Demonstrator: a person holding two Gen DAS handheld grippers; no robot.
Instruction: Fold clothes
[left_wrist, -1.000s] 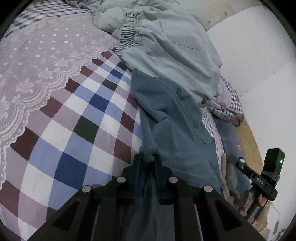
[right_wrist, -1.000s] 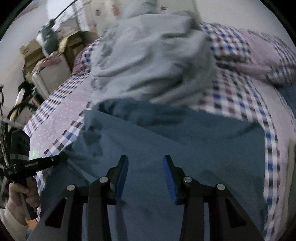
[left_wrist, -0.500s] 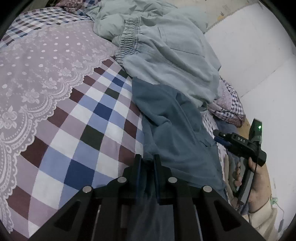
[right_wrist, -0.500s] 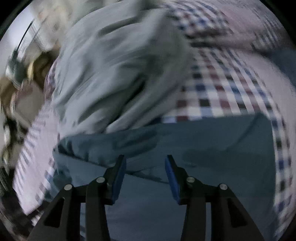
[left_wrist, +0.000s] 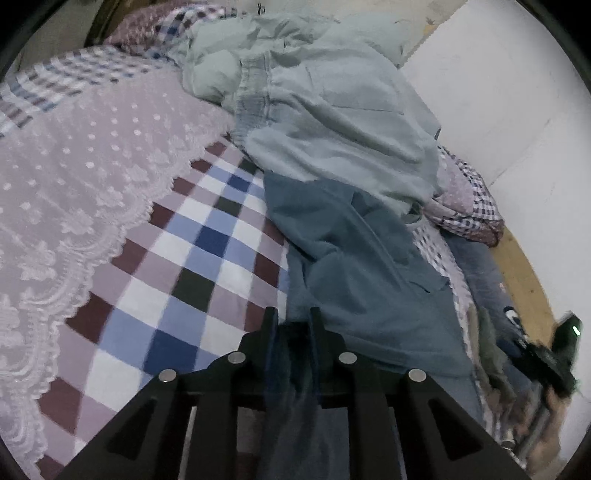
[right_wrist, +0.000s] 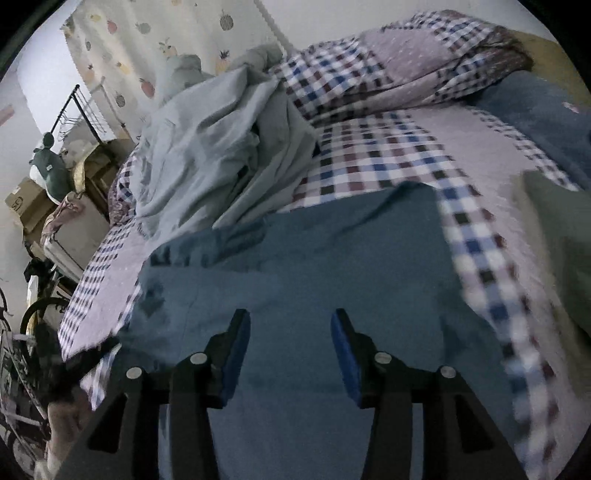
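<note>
The left gripper (left_wrist: 291, 319) is pinched narrow on the near edge of the teal garment (left_wrist: 354, 258), a fold of the cloth bunched between its fingers and trailing back under them. The right gripper (right_wrist: 290, 332) hangs with its blue pads (right_wrist: 236, 345) spread wide over the same teal garment (right_wrist: 314, 266), gripping nothing; whether the tips touch the cloth I cannot tell.

The teal garment lies spread on the bed, on the checked quilt (left_wrist: 192, 254), running away from the left gripper toward the far right. Its far end is overlapped by a rumpled pile of pale blue clothes (left_wrist: 332, 110), with an elastic waistband showing on the pile's left side. Left of the checks, the quilt turns to a pink dotted panel with a lace edge (left_wrist: 74, 177).

From the right gripper's side, the pale pile (right_wrist: 214, 155) sits far left of the teal cloth, and the checked quilt (right_wrist: 369, 170) stretches off right, bunched up at the far right. A green cloth (right_wrist: 554, 236) lies at the right edge, blurred.

Beyond the bed's left side stand cardboard boxes (right_wrist: 26, 206), a green soft toy (right_wrist: 46, 162) and a black rack (right_wrist: 85, 110) against a wall with fruit pictures (right_wrist: 155, 48).
</note>
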